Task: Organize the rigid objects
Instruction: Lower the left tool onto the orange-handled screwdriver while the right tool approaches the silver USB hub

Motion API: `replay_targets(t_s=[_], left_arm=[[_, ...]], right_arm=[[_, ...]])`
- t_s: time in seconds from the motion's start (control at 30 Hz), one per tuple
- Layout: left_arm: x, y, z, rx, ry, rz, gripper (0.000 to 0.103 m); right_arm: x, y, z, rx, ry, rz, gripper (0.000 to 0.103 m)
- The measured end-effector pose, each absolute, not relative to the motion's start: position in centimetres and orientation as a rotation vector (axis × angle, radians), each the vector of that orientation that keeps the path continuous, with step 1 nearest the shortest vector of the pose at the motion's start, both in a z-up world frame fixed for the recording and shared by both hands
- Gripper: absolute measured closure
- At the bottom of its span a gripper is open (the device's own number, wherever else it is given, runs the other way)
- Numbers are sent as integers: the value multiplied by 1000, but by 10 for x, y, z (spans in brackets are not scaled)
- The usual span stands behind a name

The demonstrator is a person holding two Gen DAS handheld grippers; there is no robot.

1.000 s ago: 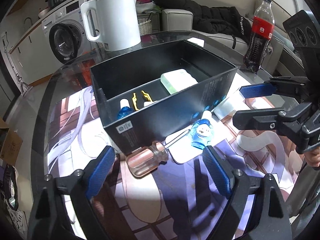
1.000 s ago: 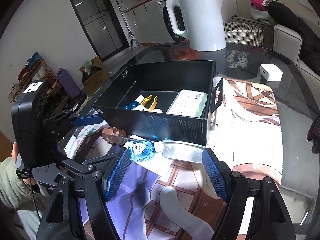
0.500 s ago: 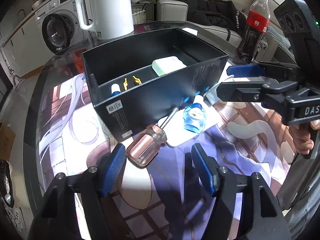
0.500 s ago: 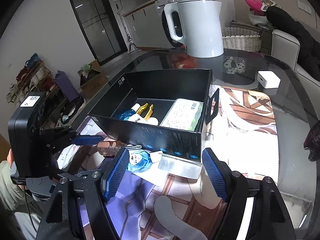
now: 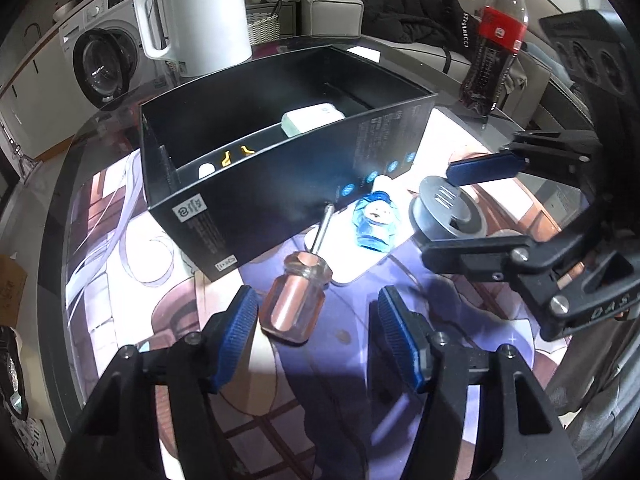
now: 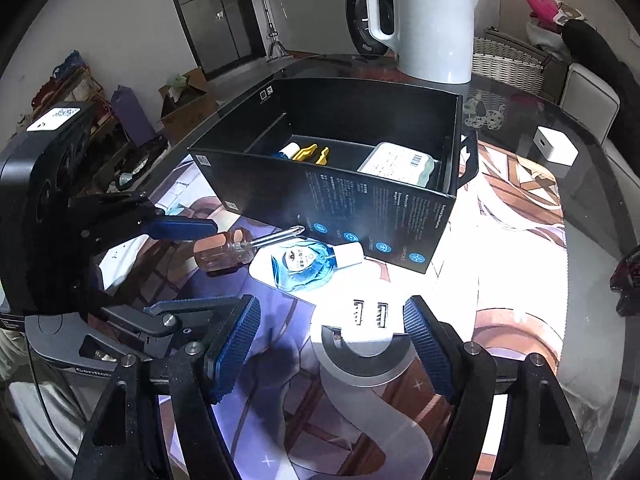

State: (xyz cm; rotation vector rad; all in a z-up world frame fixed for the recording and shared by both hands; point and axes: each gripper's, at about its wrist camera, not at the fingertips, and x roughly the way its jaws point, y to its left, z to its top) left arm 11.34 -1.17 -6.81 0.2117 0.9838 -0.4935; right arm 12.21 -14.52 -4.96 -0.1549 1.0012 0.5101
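Left wrist — screwdriver (image 5: 294, 306) flat, tip toward black box (image 5: 304, 200).

**The Table and What Sat on It**

A round glass table (image 6: 592, 216) had a picture mat (image 6: 500, 264) spread on it. On the mat sat a black box (image 5: 280, 200), past the fingertips (image 5: 240, 320). A screwdriver (image 5: 294, 304) lay between the left fingers, its tip at the box. A small blue bottle (image 6: 304, 266) lay just beyond the right fingers, and a round gray plug (image 6: 368, 344) lay between them. Farther off stood a white kettle (image 6: 428, 20), a cola bottle (image 5: 494, 44) and a small white cube (image 6: 554, 150).
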Motion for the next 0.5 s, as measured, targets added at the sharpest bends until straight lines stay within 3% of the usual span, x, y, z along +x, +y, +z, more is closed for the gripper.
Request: replay_targets(t_s=[0.07,0.13,0.2,0.5], left_arm=[[116,-11,-68,206,980,-490,49],[117,-13,-68,215,985,-481,68],[119,-13,-69,206,1004,-487,75],[91,-16,-67,147,1072,-409,78]], right_arm=[[124,-146,-53,-164,1008,494,26],[125,-149,-58,-177,1010,475,26],[127,-154,-60,-149,1019,472,26],[105,-147,-63,-148,1088,558,52]])
